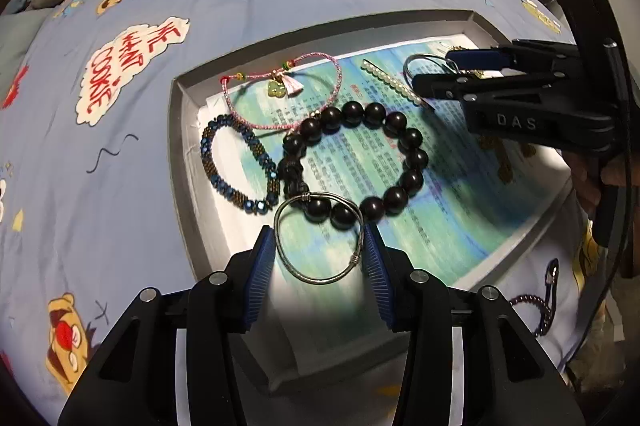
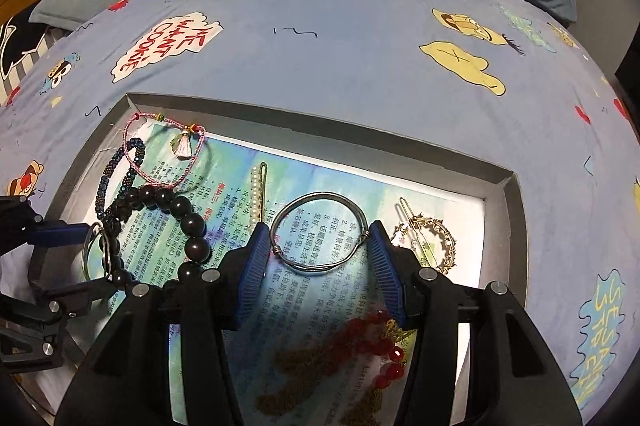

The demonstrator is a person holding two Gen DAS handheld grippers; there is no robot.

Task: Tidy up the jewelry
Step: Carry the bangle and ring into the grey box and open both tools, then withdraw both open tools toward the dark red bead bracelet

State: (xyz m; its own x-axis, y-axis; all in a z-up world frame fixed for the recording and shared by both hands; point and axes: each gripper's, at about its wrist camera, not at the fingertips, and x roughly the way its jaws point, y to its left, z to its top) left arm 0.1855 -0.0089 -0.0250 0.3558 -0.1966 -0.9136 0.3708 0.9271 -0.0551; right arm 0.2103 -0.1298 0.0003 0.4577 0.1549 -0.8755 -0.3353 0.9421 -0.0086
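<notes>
Red bead strand (image 2: 376, 350) and gold chain (image 2: 304, 366) lie blurred, partly hidden beneath the right gripper's (image 2: 320, 246) fingers. Dark purple bead string (image 1: 538, 310), right of the left gripper's (image 1: 320, 246) fingers, is partly behind the gripper body. Gold crown ring (image 2: 434, 238) half covered by the right finger. Whether either silver bangle (image 1: 320, 238) is pinched: unclear.
</notes>
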